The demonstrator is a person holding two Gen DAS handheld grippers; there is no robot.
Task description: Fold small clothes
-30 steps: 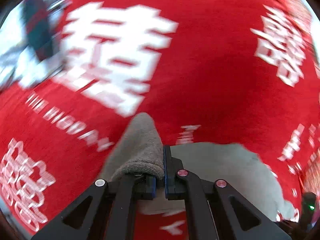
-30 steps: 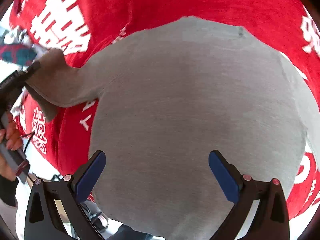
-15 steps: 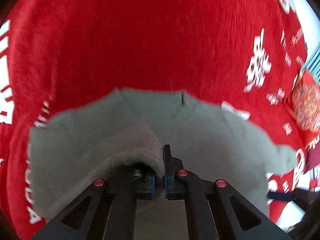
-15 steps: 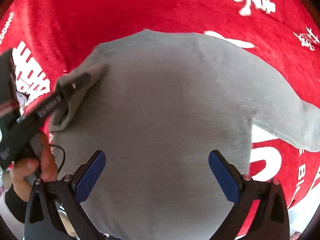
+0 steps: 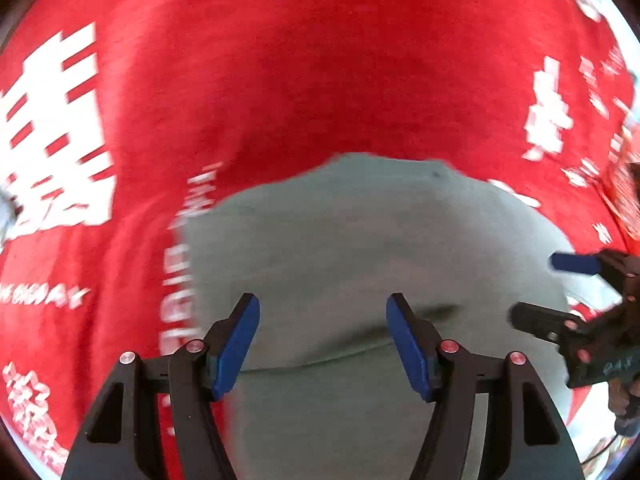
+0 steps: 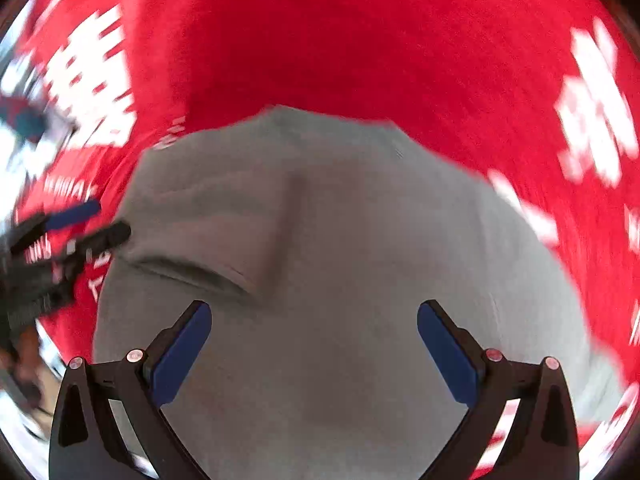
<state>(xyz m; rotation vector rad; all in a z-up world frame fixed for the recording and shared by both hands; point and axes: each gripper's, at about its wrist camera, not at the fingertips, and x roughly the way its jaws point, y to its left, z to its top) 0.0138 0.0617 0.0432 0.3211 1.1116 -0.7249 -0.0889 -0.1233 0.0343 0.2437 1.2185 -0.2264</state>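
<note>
Your left gripper (image 5: 322,340) is opening, nothing between its jaws, having just dropped the sleeve (image 6: 208,232) across the grey top (image 6: 360,280) on the red cloth (image 6: 360,40), while your right gripper (image 6: 314,350) hangs wide and empty, so that sleeve's fold looks done.

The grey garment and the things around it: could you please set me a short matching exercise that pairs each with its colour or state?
Column one:
1. grey garment
2. folded sleeve
3. cloth under the garment
4. right gripper

Column two:
A. red with white print
B. laid across the garment's body
C. open, nothing between its pads
D. lies flat on the cloth

Pairs: 1-D, 2-B, 3-A, 4-C.
</note>
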